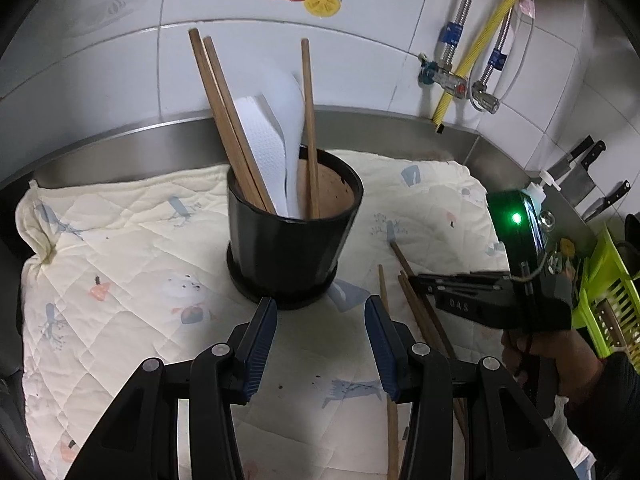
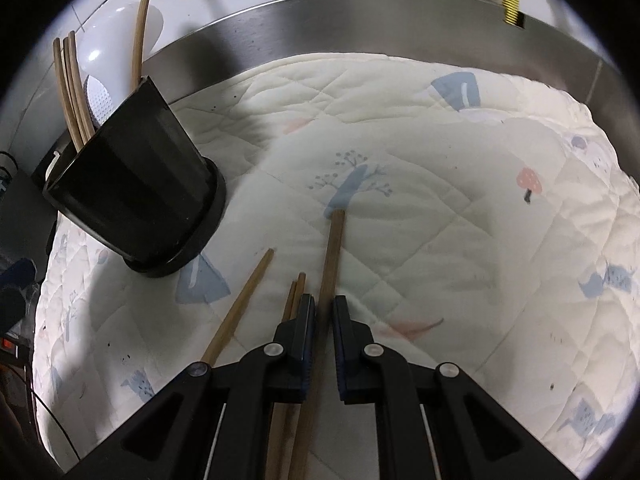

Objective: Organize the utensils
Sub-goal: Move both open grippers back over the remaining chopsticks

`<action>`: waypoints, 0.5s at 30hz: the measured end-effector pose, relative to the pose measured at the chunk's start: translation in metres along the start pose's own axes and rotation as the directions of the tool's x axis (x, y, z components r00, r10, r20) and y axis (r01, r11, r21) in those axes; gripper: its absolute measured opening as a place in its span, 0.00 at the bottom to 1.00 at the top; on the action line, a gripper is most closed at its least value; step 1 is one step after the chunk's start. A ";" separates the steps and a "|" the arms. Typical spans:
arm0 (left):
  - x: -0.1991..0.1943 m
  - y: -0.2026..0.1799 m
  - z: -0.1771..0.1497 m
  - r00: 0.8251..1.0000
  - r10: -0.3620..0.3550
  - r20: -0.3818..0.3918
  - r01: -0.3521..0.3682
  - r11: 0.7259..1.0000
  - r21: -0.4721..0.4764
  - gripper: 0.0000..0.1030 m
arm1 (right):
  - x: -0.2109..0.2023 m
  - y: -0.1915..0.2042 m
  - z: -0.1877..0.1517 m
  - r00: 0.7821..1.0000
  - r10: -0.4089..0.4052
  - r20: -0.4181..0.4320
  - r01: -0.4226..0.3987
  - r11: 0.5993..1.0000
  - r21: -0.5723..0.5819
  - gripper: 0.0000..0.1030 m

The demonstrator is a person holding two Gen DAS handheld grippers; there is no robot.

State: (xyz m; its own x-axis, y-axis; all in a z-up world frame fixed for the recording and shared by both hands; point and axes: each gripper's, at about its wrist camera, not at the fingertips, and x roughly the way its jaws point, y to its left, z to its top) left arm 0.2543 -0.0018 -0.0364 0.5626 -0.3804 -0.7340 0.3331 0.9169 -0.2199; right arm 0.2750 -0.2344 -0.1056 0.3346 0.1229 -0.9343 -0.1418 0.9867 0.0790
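Note:
A black utensil holder [image 1: 294, 232] stands on the quilted cloth [image 1: 120, 272] and holds three wooden chopsticks [image 1: 224, 120] and white spoons [image 1: 276, 136]. It also shows in the right wrist view [image 2: 136, 200]. My left gripper [image 1: 320, 312] is open and empty, just in front of the holder. Several loose chopsticks [image 1: 416, 296] lie on the cloth to its right. My right gripper [image 2: 323, 312] is closed around one long chopstick [image 2: 334, 248] lying on the cloth. Other chopsticks [image 2: 244, 304] lie to its left. The right gripper shows in the left wrist view [image 1: 416, 280].
A steel counter rim [image 1: 380, 120] runs behind the cloth, with tiled wall, pipes and a yellow hose [image 1: 480, 40] beyond. Knives [image 1: 580, 176] hang at the right, above a green basket [image 1: 608, 296].

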 end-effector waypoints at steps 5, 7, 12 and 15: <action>0.006 -0.006 -0.003 1.000 -0.011 -0.017 0.011 1.000 0.011 0.48 | 0.002 -0.003 0.005 1.000 0.008 -0.006 -0.008 1.000 0.000 0.11; 0.009 -0.010 -0.002 1.000 -0.015 -0.025 0.015 1.000 0.014 0.48 | 0.002 -0.003 0.008 1.000 0.002 -0.009 -0.002 1.000 -0.007 0.11; 0.012 -0.016 -0.003 0.999 -0.016 -0.034 0.016 1.000 0.025 0.48 | 0.006 -0.001 0.013 1.000 0.001 -0.014 -0.001 1.000 -0.003 0.11; 0.012 -0.015 -0.003 0.999 -0.009 -0.034 0.009 1.000 0.024 0.48 | 0.004 -0.002 0.016 1.000 0.003 -0.009 -0.003 1.000 0.008 0.11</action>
State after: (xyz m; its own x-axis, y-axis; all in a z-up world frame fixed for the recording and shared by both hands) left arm 0.2538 -0.0196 -0.0446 0.5335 -0.3839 -0.7536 0.3567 0.9100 -0.2111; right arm 0.2914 -0.2342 -0.1040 0.3259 0.1247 -0.9371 -0.1354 0.9872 0.0842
